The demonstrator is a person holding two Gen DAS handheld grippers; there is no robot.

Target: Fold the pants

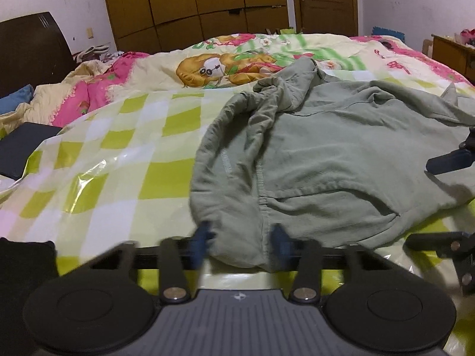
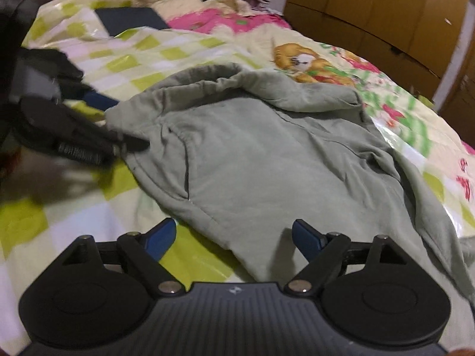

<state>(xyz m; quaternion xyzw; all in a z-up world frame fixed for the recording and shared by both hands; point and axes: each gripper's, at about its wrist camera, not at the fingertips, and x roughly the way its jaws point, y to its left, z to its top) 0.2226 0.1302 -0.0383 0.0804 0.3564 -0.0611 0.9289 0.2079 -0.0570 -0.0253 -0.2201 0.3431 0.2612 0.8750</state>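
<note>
Sage-green pants point(image 1: 326, 154) lie crumpled on a bed with a green-and-white checked plastic sheet point(image 1: 124, 160). They also show in the right wrist view point(image 2: 252, 154). My left gripper point(image 1: 242, 235) is open, its blue fingers either side of the near cloth edge. It also shows in the right wrist view point(image 2: 118, 121) at the left corner of the pants. My right gripper point(image 2: 234, 238) is open, its fingers astride the near hem, with cloth between them. It also shows at the right edge of the left wrist view point(image 1: 445, 201).
A cartoon bedspread point(image 1: 225, 65) covers the far side of the bed. A dark flat pad point(image 1: 20, 148) lies at the left, near a dark headboard point(image 1: 29, 47). Brown wardrobes point(image 1: 202, 3) stand behind. A wooden cabinet point(image 1: 454, 53) is at the right.
</note>
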